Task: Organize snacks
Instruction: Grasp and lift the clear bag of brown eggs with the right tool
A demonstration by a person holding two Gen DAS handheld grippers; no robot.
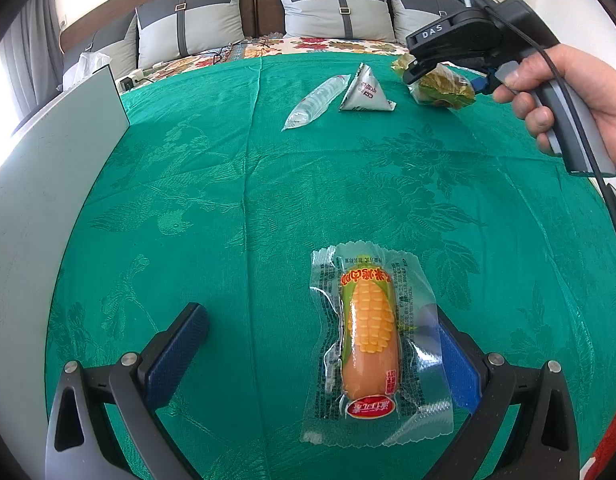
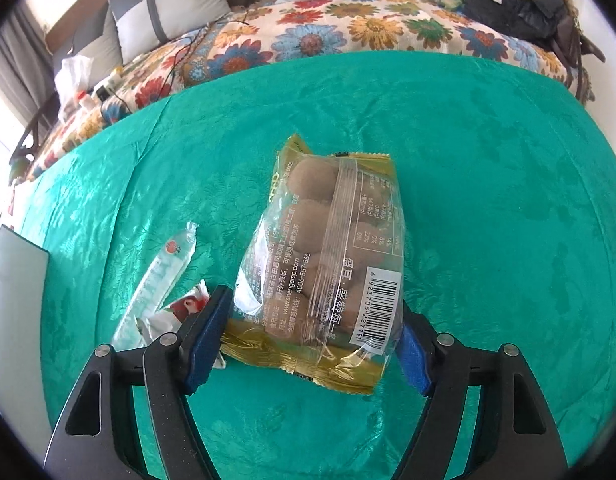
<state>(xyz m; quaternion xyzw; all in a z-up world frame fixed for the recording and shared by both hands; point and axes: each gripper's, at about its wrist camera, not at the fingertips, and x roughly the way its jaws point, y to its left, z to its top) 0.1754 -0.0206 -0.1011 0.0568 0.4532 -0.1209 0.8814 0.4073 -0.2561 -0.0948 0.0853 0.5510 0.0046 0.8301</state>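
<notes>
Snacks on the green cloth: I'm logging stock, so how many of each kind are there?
Corn sausage pack: 1
Gold bag of brown balls: 1
Triangular white pouch: 1
Long clear packet: 1
Total: 4

1. The table is covered by green woven cloth with a faint sheen.
2. The corn sausage is sealed in glossy clear plastic film.
3. The gold-edged snack bag is seen as crinkled, shiny plastic.

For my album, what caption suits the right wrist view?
Hand-held gripper straddling a gold-edged snack bag on the green tablecloth.
</notes>
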